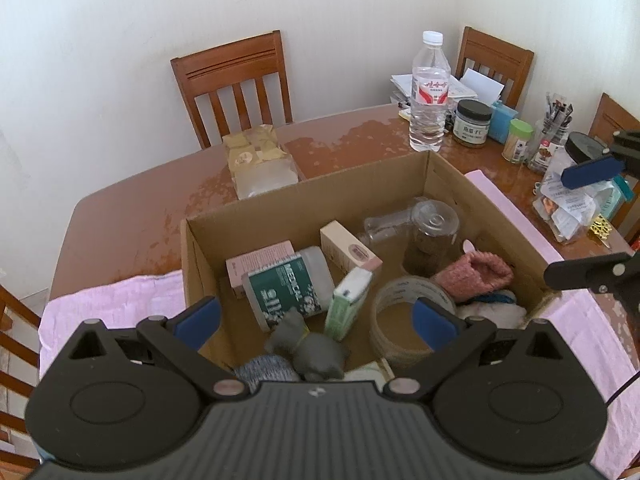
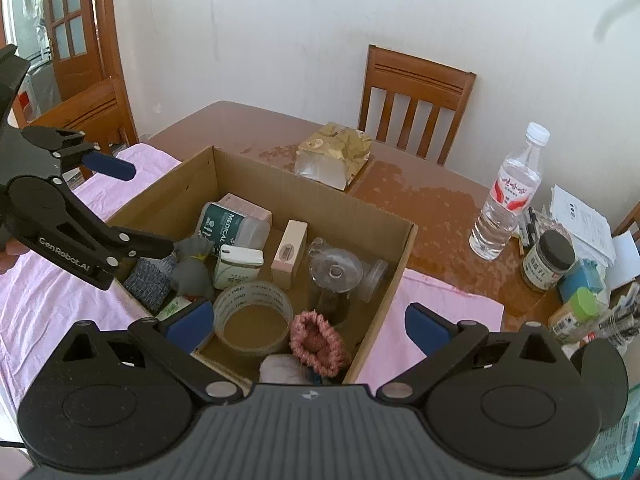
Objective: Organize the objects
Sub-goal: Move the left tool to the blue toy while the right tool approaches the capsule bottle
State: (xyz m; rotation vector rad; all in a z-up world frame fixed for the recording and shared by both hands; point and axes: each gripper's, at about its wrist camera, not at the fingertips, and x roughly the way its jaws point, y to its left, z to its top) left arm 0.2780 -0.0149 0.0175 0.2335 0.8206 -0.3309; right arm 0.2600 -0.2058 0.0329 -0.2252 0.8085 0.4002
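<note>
A: How far along is the tidying?

B: Mostly packed. The cardboard box [image 1: 404, 184] mid-desk [image 1: 132, 232] holds the tape roll [image 2: 252, 312], jar [image 2: 335, 276] and cartons. Left tool [image 1: 316, 318] and right tool [image 2: 308, 320] both gape, holding nothing.

A: What's left?

B: The water bottle [image 1: 429, 92] and small jars around two o'clock, probably.

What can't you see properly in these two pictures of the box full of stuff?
- White cloth in the cardboard box: right wrist view, lower part hidden by the right tool body.
- Blue-grey knit: left wrist view, mostly behind the left tool.
- Dark-lidded jar label: right wrist view, print too small to read.
- Glass jar contents: left wrist view, only a dark mass.
- Far-right chair: cut by the picture's edge.
</note>
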